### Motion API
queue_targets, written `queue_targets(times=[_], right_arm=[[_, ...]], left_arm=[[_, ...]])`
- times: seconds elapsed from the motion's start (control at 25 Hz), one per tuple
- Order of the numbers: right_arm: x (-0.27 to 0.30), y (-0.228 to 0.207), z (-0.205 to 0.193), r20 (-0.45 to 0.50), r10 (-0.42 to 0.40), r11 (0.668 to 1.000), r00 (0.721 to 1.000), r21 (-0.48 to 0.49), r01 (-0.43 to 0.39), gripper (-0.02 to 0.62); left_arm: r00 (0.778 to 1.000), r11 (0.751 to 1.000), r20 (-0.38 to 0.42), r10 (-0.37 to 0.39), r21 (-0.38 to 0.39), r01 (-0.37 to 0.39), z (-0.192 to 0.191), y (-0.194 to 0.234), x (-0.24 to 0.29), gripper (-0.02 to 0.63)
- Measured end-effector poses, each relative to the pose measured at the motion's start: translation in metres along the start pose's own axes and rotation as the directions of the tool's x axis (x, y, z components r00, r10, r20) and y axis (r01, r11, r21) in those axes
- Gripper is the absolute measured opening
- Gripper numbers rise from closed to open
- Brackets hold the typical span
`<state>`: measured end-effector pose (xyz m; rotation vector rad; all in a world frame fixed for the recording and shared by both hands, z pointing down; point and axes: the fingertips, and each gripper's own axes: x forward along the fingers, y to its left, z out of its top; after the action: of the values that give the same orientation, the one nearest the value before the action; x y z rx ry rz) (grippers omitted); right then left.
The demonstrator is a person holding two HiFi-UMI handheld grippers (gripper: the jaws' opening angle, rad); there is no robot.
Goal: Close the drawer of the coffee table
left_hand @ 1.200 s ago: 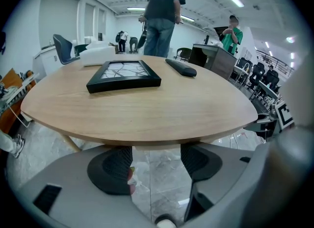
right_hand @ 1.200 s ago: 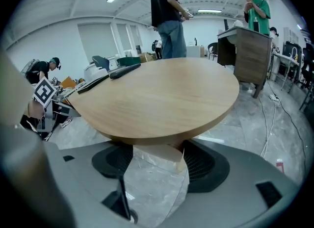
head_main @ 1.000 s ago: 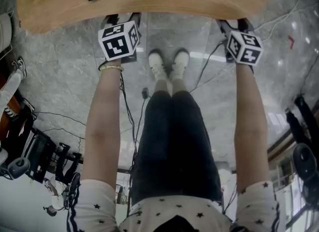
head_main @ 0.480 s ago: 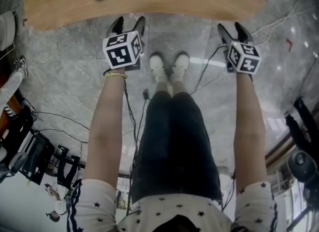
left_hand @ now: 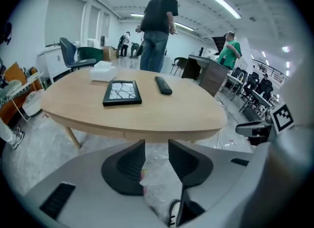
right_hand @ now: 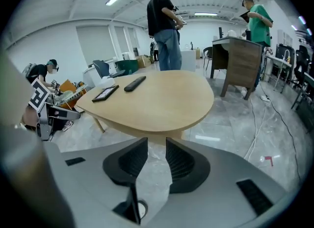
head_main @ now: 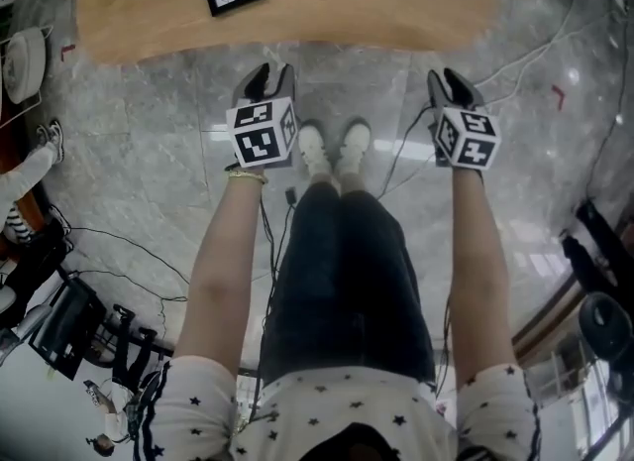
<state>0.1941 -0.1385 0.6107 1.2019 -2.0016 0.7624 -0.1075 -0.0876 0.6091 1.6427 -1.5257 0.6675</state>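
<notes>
**Coffee table** (head_main: 297, 3): oval, pale wooden worktop. Its long axis runs across the head view, ahead of both grippers and apart from them.

**Drawer** (left_hand: 156, 135): set in the apron facing the person. The front appears flush, judged already shut. It lies straight ahead of the left gripper (head_main: 270, 74), likely the nearer one.

**Fingers**, left gripper and right gripper (head_main: 448, 79): just narrowed to a partial gap, holding nothing.

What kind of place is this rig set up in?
Probably an open-plan office or lab workspace: a desk and a swivel chair stand beyond the oval wooden table, a strip light runs overhead, and cables lie loose on the polished stone floor.
</notes>
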Motion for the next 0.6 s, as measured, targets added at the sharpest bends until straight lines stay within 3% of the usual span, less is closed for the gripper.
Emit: queue_targets(times=[0.28, 0.6], right_arm=[[-0.045, 0.015, 0.015, 0.021, -0.034, 0.999, 0.999, 0.012, 0.034, 0.057], [-0.089, 0.034, 0.038, 0.054, -0.047, 0.999, 0.997, 0.007, 0.047, 0.011]], left_arm=[[0.998, 0.998, 0.06, 0.03, -0.055, -0.026, 0.025, -0.011, -0.049, 0.076], [0.996, 0.998, 0.09, 0.022, -0.062, -0.017, 0.044, -0.032, -0.096, 0.035]])
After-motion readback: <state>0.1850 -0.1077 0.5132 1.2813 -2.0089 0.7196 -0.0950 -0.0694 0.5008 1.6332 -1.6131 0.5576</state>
